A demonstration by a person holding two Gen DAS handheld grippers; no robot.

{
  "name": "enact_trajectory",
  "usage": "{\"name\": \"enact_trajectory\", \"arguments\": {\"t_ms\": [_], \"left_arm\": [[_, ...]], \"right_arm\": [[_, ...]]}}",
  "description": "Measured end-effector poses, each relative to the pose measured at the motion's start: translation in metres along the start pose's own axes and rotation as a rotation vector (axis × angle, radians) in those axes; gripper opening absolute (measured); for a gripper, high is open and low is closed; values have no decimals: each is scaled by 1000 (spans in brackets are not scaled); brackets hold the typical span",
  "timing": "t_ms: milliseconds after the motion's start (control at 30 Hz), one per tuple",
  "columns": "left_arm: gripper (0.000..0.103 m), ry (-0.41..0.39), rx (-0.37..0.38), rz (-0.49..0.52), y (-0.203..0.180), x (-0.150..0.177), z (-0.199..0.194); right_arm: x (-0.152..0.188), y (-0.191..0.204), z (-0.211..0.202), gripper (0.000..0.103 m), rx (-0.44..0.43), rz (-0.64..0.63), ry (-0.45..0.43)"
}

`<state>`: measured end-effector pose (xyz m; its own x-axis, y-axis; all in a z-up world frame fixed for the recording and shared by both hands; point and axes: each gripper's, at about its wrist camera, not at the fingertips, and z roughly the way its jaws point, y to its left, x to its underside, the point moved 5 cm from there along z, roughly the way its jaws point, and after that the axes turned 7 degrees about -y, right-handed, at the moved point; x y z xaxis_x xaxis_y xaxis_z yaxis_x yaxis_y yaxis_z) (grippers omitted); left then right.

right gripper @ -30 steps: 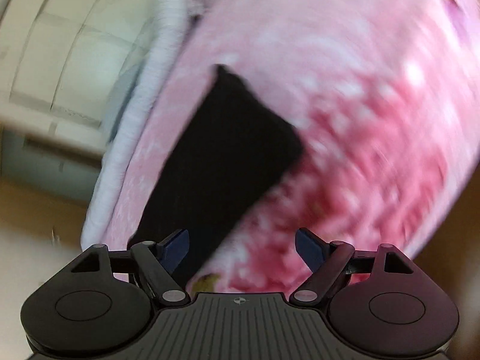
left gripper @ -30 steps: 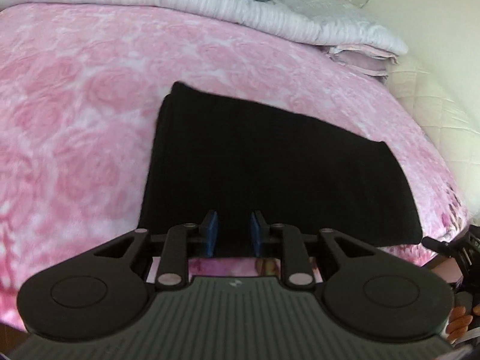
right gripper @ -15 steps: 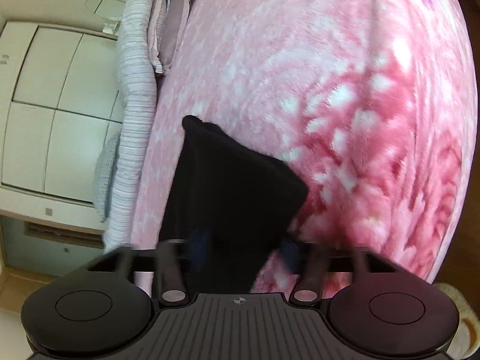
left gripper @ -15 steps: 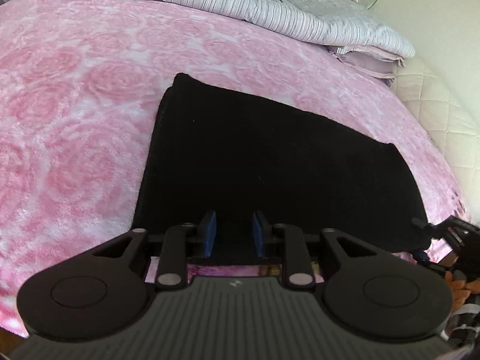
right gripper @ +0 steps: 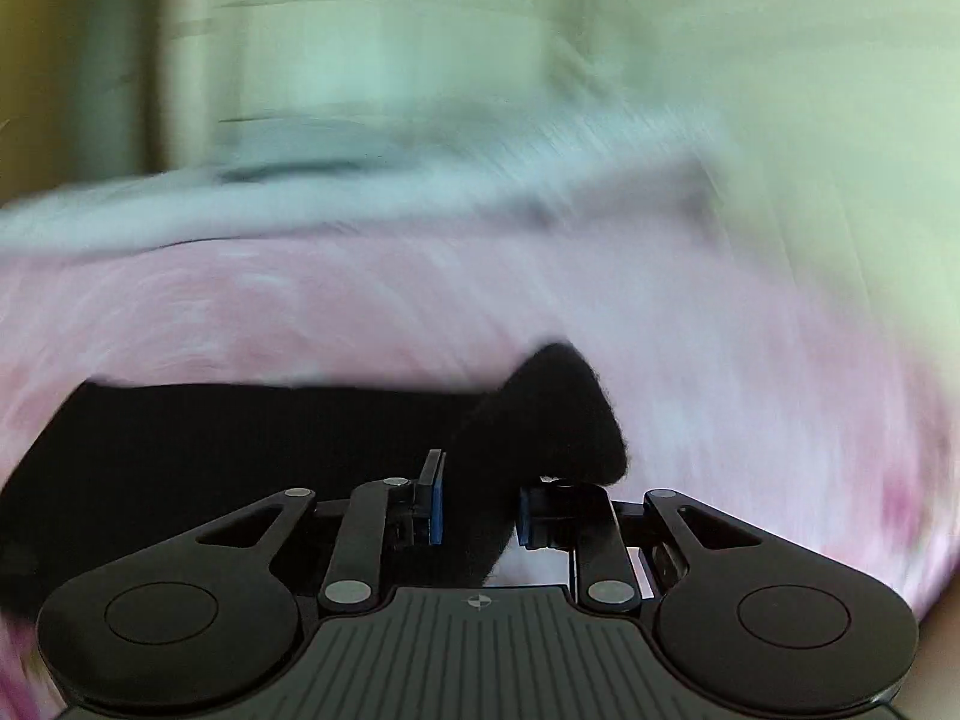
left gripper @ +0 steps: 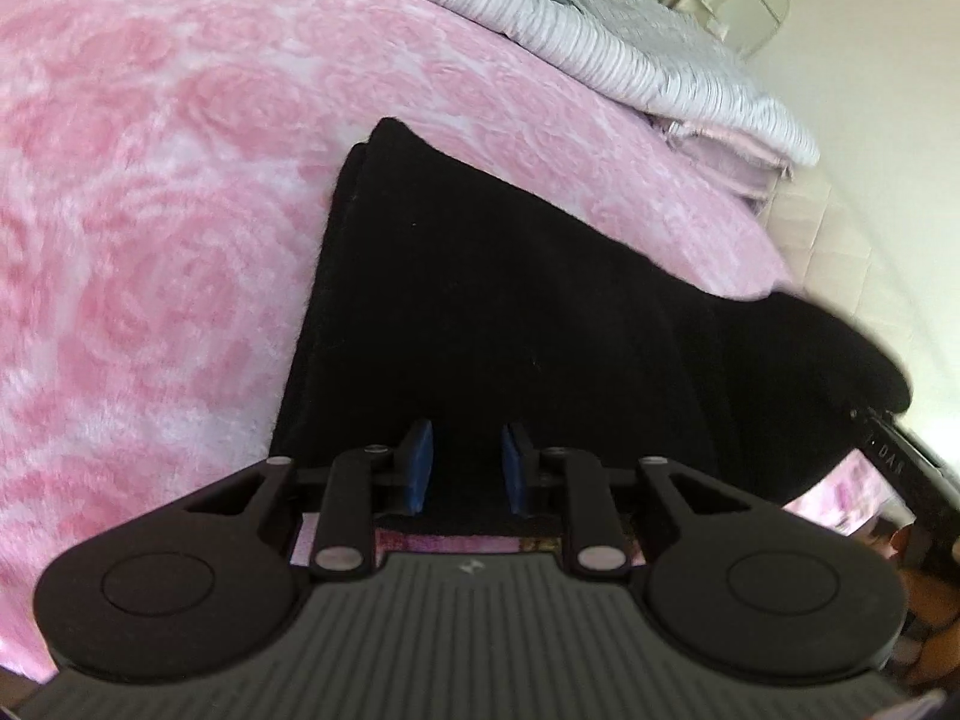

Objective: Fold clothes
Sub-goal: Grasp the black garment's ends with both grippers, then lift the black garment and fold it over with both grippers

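Right gripper [right gripper: 477, 507] jaws just closed onto the near-right corner of the black garment [left gripper: 510, 312] and lifted it off the pink bedspread [left gripper: 150, 240], left gripper [left gripper: 461, 468] clamped on its near edge, so next fold looks underway.
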<state>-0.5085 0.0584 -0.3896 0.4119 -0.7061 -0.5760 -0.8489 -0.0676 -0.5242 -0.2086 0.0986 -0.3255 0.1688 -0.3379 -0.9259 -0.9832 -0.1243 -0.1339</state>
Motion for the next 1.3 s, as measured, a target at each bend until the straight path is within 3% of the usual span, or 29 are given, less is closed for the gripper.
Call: {"name": "enact_trajectory", "arguments": {"t_ms": [100, 167, 300, 367, 400, 467, 567, 633, 733, 800, 867, 967, 1133, 1200, 1300], "left_arm": [[19, -8, 35, -69, 11, 0, -6], [19, -19, 36, -88, 17, 0, -11], [18, -24, 62, -175, 31, 3, -20], [15, -20, 69, -207, 35, 5, -22], [15, -18, 72, -223, 37, 6, -23], [17, -14, 88, -252, 37, 4, -24], [20, -10, 130, -309, 35, -1, -24], [27, -8, 168, -363, 33, -5, -22], [39, 12, 243, -495, 32, -11, -6], [42, 41, 283, -578, 32, -14, 10], [43, 62, 288, -623, 32, -14, 25], [43, 78, 314, -669, 30, -14, 42], [43, 86, 323, -632, 18, -25, 63], [43, 91, 303, -564, 11, -31, 68], [32, 69, 274, -419, -2, -40, 66]], "right_arm": [[-11, 61, -21, 21, -111, -254, -110], [-4, 97, -27, 21, -198, -371, -132], [30, 152, -18, 27, -373, -511, -2], [46, 167, -16, 38, -448, -560, 84], [49, 168, -20, 47, -458, -577, 74], [43, 161, -27, 50, -490, -539, 65], [25, 126, -40, 50, -550, -344, 82], [8, 88, -45, 50, -547, -105, 100], [3, 23, -20, 49, -436, 340, 213], [20, -14, 9, 47, -304, 636, 350], [42, -32, 33, 42, -276, 905, 443], [59, -32, 45, 41, -278, 1088, 510], [65, -25, 56, 35, -254, 1143, 546], [66, -24, 60, 31, -265, 1154, 558], [66, -25, 68, 25, -304, 1098, 551]]}}
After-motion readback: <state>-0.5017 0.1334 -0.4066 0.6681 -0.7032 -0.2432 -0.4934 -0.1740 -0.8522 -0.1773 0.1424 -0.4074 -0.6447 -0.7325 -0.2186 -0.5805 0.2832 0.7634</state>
